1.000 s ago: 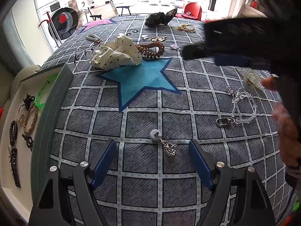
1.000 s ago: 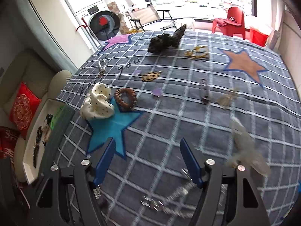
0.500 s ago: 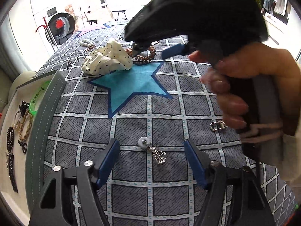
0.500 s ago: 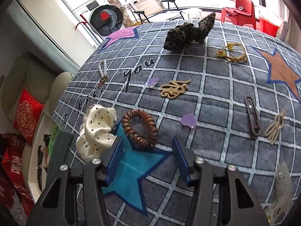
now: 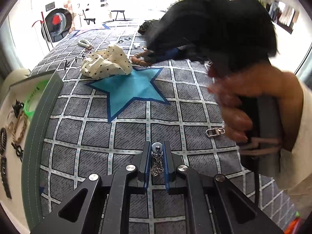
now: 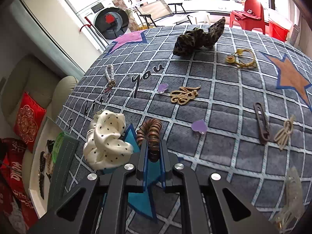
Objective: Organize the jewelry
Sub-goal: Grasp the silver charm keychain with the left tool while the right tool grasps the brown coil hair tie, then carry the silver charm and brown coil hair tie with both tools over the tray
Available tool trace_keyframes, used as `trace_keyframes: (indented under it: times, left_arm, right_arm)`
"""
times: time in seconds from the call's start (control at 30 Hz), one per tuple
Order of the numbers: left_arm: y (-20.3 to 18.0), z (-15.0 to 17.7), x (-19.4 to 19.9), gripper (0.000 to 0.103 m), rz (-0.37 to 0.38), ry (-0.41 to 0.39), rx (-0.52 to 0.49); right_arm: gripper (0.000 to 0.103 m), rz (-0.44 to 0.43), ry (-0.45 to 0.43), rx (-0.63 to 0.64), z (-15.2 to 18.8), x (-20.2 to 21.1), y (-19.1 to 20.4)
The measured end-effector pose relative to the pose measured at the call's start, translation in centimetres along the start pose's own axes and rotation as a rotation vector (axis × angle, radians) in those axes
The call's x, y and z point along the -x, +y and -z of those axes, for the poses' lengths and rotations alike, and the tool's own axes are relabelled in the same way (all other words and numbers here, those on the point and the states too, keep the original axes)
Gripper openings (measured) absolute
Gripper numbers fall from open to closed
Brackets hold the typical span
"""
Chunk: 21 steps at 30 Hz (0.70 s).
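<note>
My left gripper (image 5: 156,152) is shut on a silver chain with a pale round bead (image 5: 157,148) low over the grey checked cloth. My right gripper (image 6: 153,146) is shut on a brown spiral hair tie (image 6: 150,131), squeezed into an upright loop beside a cream polka-dot scrunchie (image 6: 106,138). In the left wrist view the right gripper's black body (image 5: 210,27) and the hand on it fill the upper right. An open jewelry tray (image 5: 11,128) with dark bracelets and a green band lies at the far left.
On the cloth lie a gold brooch (image 6: 184,95), two purple hearts (image 6: 198,126), a leopard scrunchie (image 6: 197,39), a gold ring piece (image 6: 241,59), a brown clip (image 6: 262,122), a pearl strand (image 6: 109,76), a clear claw clip (image 6: 290,197) and a silver clasp (image 5: 214,131).
Both grippers have closed: the left on the bead chain, the right on the brown hair tie after moving forward to it. The hair tie is now pinched upright.
</note>
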<state>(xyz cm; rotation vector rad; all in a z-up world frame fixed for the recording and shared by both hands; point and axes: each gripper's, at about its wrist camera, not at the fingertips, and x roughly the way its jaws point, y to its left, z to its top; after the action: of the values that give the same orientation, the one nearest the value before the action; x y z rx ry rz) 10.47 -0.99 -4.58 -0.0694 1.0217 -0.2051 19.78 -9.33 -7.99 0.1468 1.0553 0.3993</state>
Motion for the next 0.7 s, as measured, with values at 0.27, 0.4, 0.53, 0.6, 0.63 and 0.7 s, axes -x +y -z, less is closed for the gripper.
trace_keyframes:
  times: [0.27,0.4,0.53,0.6,0.63,0.7]
  left_arm:
    - [0.7,0.9,2.1,0.014,0.021,-0.02,0.033]
    - [0.6,1.5,2.8,0.014,0.018,-0.026,0.018]
    - [0.9,2.1,4.1,0.014,0.016,-0.042,0.015]
    - [1.2,2.3,4.7,0.014,0.012,-0.053,0.015]
    - [1.3,2.4,4.9,0.014,0.01,-0.058,0.017]
    - [1.6,3.0,5.7,0.014,0.01,-0.067,0.023]
  right_arm:
    - [0.011,-0.007,-0.009,-0.032,3.7,3.3,-1.3]
    - [0.011,-0.017,-0.007,-0.039,6.0,4.7,-1.4]
    - [0.011,-0.039,-0.01,-0.042,8.2,6.3,-1.0]
    - [0.011,-0.046,-0.011,-0.041,9.3,7.0,-0.6]
    - [0.011,-0.05,-0.012,-0.04,9.9,7.4,-0.3]
    - [0.011,-0.055,-0.012,-0.039,10.7,7.9,0.1]
